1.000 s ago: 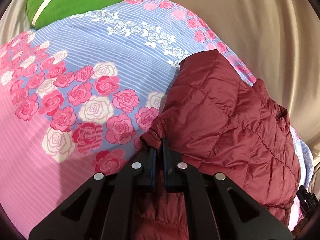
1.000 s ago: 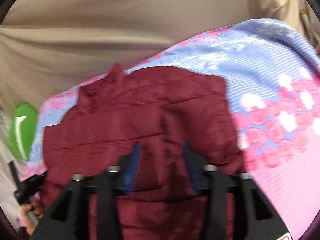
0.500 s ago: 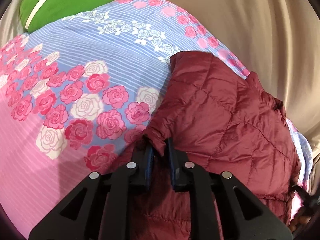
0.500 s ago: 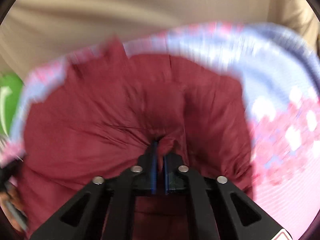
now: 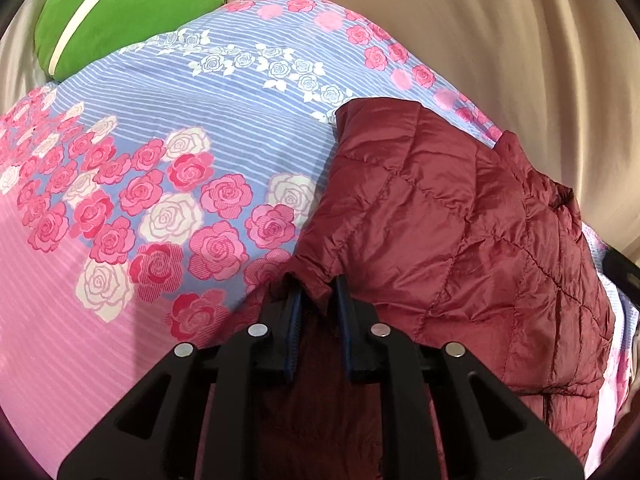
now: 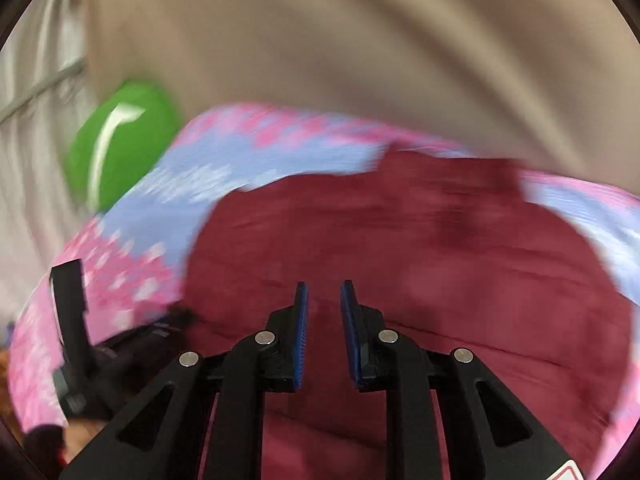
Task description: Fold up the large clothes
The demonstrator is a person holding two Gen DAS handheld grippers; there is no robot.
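The left gripper (image 5: 316, 300) has its blue-padded fingers (image 5: 295, 320) drawn close together, pinching a bunched fold at the edge of the maroon quilted jacket (image 5: 460, 232); the fabric rises in a small hump between the pads. The right gripper (image 6: 323, 308) hangs over the jacket's broad middle with its jaws opening: a narrow gap stands between the pads and no cloth is caught in it, the jacket (image 6: 420, 260) lying below and behind them.

The jacket is a puffy down piece, stitched in diamond-shaped quilting with a slight sheen. In the left wrist view it lies doubled over on itself, one layer over another, with a straight edge running away from the fingers and a raised part at its far end that may be the collar. The right wrist view is blurred, so its seams show there only as faint lines.

It rests on a bed cover (image 5: 140, 208) printed with pink and white roses over blue stripes and a pink band, toward the cover's far side, near the beige curtain (image 5: 500, 40) that hangs just behind. A green cushion (image 5: 132, 4) with a white stripe sits at the cover's far corner, well apart from the jacket. In the right wrist view the left gripper's black frame (image 6: 72, 320) shows at the jacket's near left edge.
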